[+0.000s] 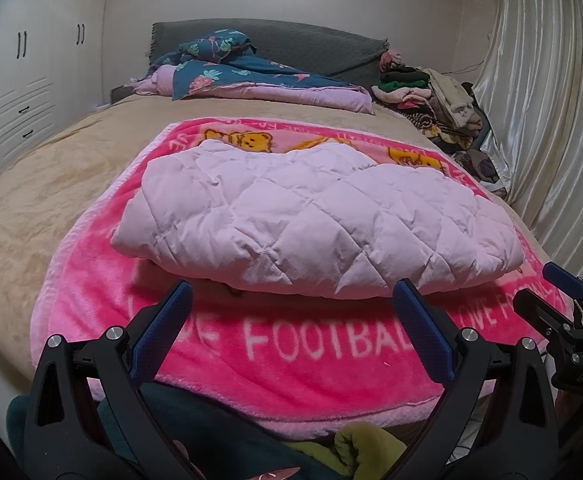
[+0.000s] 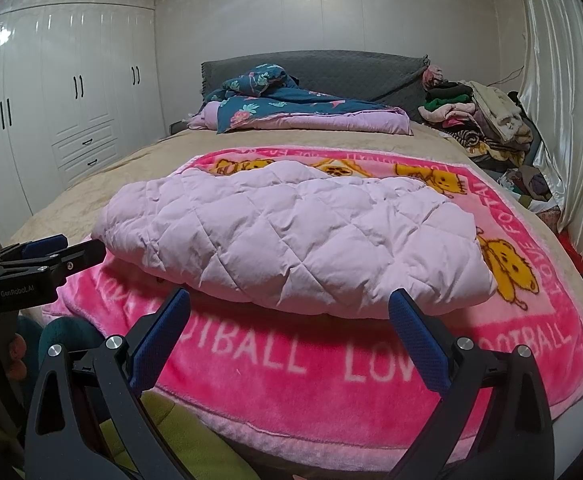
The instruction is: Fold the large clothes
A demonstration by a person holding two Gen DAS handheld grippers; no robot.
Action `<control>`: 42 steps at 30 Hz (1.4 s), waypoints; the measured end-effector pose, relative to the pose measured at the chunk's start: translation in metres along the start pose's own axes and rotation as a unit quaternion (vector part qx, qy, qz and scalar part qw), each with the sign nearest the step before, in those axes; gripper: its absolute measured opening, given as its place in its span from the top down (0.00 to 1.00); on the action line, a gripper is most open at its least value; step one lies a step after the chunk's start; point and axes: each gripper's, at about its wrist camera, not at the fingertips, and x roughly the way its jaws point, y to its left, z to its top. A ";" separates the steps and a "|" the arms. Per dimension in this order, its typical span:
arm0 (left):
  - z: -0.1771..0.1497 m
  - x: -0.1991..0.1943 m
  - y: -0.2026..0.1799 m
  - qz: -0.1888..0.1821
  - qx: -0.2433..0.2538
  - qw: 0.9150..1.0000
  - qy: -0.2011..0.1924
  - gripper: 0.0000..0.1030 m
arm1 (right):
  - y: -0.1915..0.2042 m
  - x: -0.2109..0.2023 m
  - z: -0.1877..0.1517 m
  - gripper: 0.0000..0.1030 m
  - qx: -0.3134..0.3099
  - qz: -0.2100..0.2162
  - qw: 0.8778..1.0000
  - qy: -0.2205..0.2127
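Both tools, L & R, wide apart, empty; pink quilted jacket folded flat on blanket.

A bed under a tan cover carries a pink football blanket spread at its near edge, a floral quilt folded at the head, and a heap of clothes at the far right corner.
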 end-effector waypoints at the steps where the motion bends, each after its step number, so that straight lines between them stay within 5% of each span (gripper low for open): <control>1: 0.000 0.000 0.001 0.001 0.000 1.000 0.000 0.09 | 0.000 0.000 0.000 0.04 0.000 0.000 1.000 0.000; 42: -0.004 0.001 0.001 0.004 0.002 1.000 0.006 0.09 | 0.001 -0.001 -0.002 0.04 -0.002 -0.006 1.000 0.001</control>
